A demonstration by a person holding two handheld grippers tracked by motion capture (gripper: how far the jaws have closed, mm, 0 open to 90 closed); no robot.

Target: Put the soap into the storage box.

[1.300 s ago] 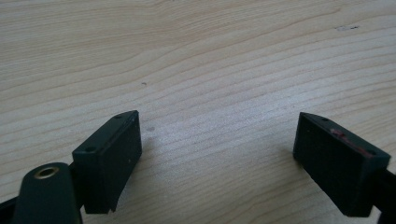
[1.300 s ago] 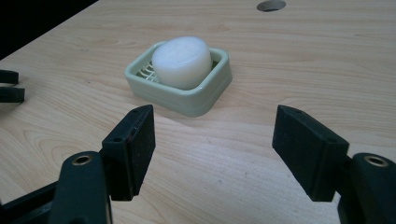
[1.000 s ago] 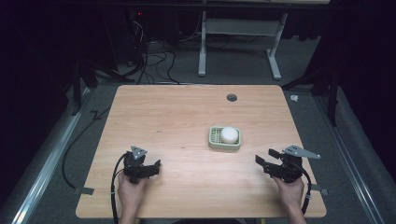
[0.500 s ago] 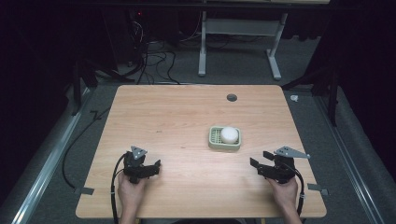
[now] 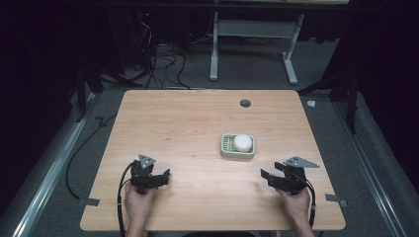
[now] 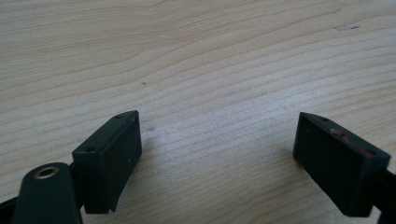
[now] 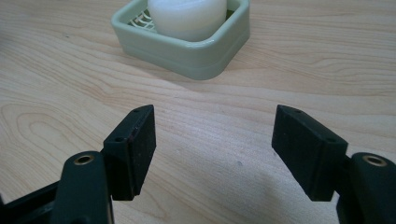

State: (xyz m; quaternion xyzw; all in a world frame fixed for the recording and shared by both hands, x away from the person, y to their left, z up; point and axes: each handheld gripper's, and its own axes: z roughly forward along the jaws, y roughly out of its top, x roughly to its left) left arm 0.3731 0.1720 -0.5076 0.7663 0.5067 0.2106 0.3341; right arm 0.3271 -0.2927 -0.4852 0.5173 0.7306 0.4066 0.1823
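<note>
Wooden table [image 5: 188,128], soap [image 5: 242,142] in green dish [image 5: 226,148]

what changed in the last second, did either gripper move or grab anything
The right gripper slid a little left across the table and toward the person's edge, jaws apart with nothing between them. Nothing was grabbed or let go. The left gripper kept its place, jaws open over bare wood. The white soap sits in the green dish as before.

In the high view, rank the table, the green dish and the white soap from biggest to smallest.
1. Table, by far the largest.
2. Green dish.
3. White soap, sitting inside the dish and smaller than it.
</note>
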